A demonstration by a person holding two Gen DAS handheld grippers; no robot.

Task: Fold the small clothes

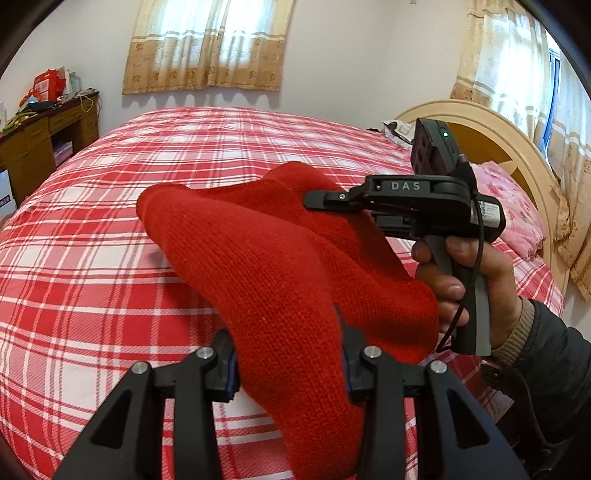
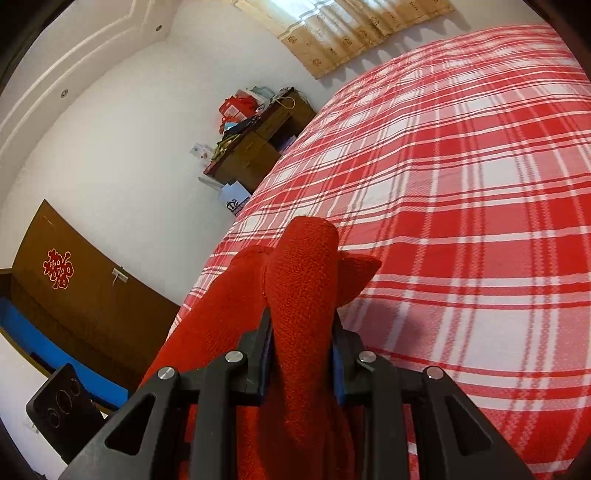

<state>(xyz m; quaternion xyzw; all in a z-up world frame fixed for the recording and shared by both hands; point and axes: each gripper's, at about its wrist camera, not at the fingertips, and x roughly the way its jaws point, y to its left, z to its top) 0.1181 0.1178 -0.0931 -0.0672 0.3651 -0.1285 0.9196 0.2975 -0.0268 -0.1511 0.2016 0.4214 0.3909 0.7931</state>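
- The left gripper (image 1: 291,354) is clamped on one edge of one red knit garment (image 1: 266,258), held above the plaid bed (image 1: 92,258).
- The knit is soft, light and limp (it sags between grips); edges or corners are the best hold.
- The right gripper (image 2: 301,332) pinches a bunched fold.

A thick fold of a red knitted garment (image 2: 301,295) is clamped between the two black fingers of the right tool (image 2: 301,354), its blue pads pressed against the knit on both sides. The cloth is bunched upward past the fingertips and is draped down to the left, above a bed (image 2: 461,206) covered with a red and white plaid sheet. Beyond the bed's far edge, a cluttered brown desk (image 2: 258,144) is seen against the white wall, and a patterned curtain (image 2: 354,33) is hung above.
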